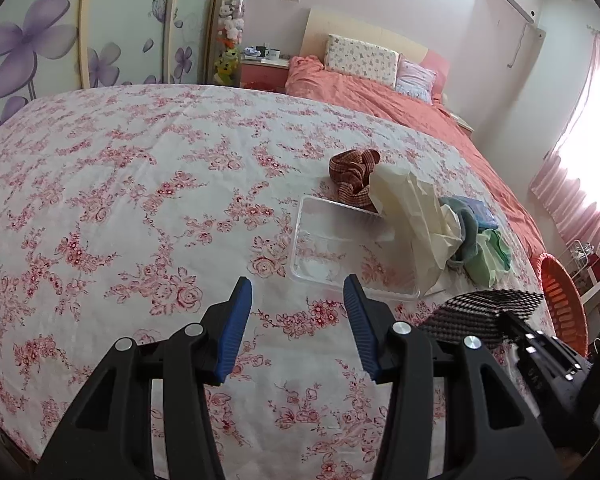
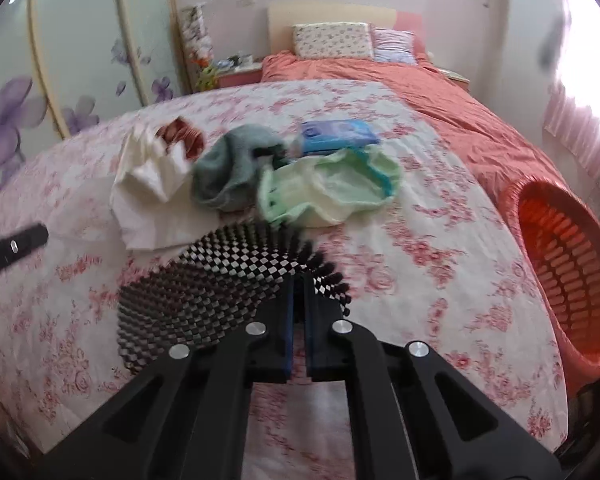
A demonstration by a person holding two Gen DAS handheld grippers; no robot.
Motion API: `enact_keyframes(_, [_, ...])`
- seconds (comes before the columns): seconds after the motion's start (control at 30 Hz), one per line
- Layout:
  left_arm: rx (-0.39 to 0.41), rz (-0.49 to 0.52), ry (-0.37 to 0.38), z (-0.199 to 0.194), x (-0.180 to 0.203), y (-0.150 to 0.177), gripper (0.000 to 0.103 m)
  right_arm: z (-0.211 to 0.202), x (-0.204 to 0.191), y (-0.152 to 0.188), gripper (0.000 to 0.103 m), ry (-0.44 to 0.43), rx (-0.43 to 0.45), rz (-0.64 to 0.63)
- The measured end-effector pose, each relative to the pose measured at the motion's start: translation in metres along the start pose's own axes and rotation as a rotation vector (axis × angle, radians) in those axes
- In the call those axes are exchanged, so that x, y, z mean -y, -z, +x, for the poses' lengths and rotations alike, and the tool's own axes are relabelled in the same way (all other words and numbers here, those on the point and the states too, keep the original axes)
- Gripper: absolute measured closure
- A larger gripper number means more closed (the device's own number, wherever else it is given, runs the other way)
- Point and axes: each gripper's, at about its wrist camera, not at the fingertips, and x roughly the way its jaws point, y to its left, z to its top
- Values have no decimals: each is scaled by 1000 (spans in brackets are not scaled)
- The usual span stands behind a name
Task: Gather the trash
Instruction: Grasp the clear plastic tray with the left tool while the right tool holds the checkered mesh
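Now: 1 clear tray (image 1: 332, 248); 1 orange basket (image 2: 572, 256); 1 checkered bag (image 2: 220, 280)

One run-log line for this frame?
left gripper: open, empty | right gripper: shut on checkered mat | orange basket: beside bed

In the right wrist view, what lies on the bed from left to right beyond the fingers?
Cream bag → grey-green cloth → pale green cloth → orange basket at the bed's right edge.
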Motion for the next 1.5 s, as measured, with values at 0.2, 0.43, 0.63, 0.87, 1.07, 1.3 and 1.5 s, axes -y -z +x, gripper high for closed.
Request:
enact_keyframes(0.2, [-1, 17, 10, 2, 7, -4, 55, -31, 39, -12, 98, 2, 86, 98])
enact_keyframes(0.43, [-5, 19, 20, 8, 12, -11, 55, -57, 69, -21, 98, 28, 157, 160])
enact_keyframes(0.63, [-22, 26, 1, 17, 12, -16, 55, -63, 74, -23, 98, 31, 174, 166])
enact_keyframes(0.87, [-88, 18, -37, 39, 6, -18, 80, -64, 69, -21, 98, 28, 174, 156])
enact_keyframes(1.07, [-44, 0, -44, 25, -1, -22, 97, -72, 68, -22, 98, 30, 190, 156])
enact_keyframes(1.3, [64, -6, -92, -13, -6, -39, 97, -90, 71, -27, 98, 26, 226, 163])
enact_keyframes(1.5, [116, 16, -78, -39, 5, -49, 97, -108, 70, -30, 98, 21, 261, 165])
